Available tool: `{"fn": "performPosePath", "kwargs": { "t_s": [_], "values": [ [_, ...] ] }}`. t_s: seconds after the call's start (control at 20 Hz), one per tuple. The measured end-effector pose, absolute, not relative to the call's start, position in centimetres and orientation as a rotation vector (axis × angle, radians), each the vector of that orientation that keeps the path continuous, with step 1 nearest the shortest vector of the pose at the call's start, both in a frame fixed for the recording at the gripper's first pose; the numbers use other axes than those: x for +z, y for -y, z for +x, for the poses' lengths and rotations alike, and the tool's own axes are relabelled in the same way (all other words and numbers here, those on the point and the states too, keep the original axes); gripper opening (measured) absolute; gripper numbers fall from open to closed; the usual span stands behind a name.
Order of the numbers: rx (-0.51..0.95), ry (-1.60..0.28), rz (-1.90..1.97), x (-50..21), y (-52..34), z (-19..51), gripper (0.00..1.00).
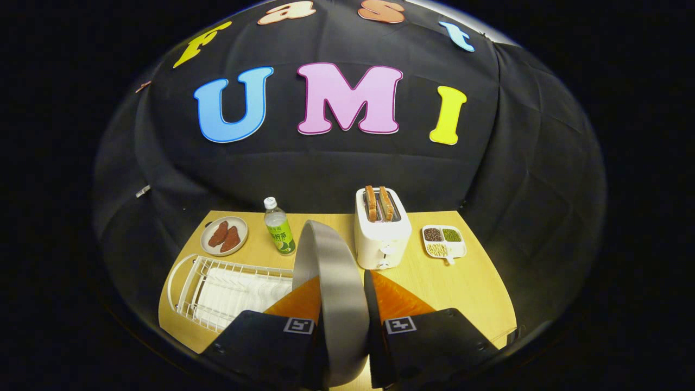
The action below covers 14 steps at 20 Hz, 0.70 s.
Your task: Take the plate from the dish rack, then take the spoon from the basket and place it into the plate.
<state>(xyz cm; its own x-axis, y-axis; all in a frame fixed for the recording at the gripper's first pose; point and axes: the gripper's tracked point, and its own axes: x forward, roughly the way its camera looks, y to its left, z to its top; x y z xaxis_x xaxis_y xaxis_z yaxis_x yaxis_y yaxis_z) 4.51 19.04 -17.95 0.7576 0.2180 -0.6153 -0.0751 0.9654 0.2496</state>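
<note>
A grey plate (331, 282) stands on edge between my two fingers, lifted above the wooden table (467, 293). My gripper (339, 288) is shut on the plate, one finger pressing each face. The white wire dish rack (222, 288) lies to the left of the fingers, below the plate, with a white drip tray inside it. I cannot make out the spoon or the basket.
Beyond the fingers stands a white toaster (381, 231) with two bread slices in it. A green drink bottle (278, 228) and a small plate with brown pieces (224, 235) are at the back left. A white divided dish of beans (443, 241) sits at the back right.
</note>
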Motion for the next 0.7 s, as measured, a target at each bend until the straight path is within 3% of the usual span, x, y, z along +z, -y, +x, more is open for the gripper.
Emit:
{"fn": "performPosePath", "kwargs": {
  "t_s": [0.7],
  "values": [
    [0.229, -0.910, 0.442, -25.7, -11.4, -8.7, 0.32]
  ]
}}
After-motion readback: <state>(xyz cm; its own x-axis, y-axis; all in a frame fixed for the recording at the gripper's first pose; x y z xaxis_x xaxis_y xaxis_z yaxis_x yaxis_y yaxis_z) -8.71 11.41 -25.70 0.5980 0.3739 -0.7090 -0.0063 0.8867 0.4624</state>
